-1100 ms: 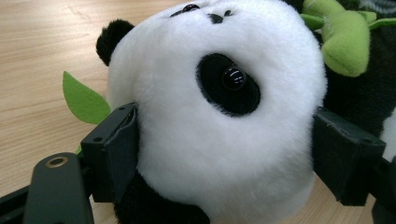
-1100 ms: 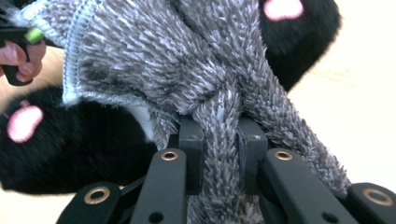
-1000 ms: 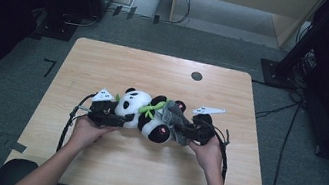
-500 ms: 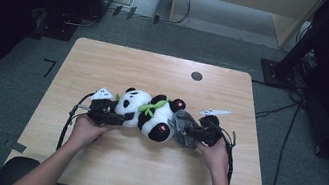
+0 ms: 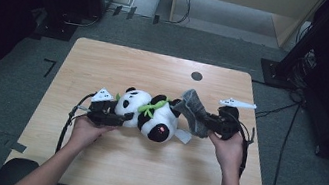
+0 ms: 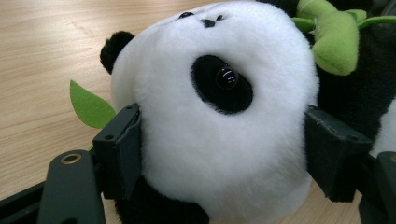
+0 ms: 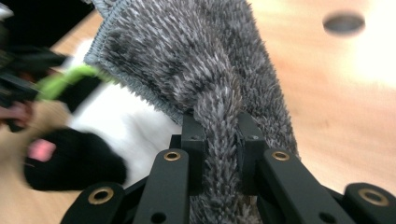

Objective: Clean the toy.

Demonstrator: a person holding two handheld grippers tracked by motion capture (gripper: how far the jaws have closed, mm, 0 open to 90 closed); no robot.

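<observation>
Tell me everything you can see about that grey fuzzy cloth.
The grey cloth looks like shaggy microfibre with a stitched hem along one edge. It is bunched into a fold and pinched between the jaws of the right tongs, which are shut on it. It is raised off the wooden table, with its free end reaching over the toy panda lying there.

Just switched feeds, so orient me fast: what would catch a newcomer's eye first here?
A plush panda lies mid-table, its white head clamped between the left gripper fingers. The right gripper is shut on a shaggy grey cloth, held up beside the panda's body. A small dark hole marks the table's far side.
</observation>
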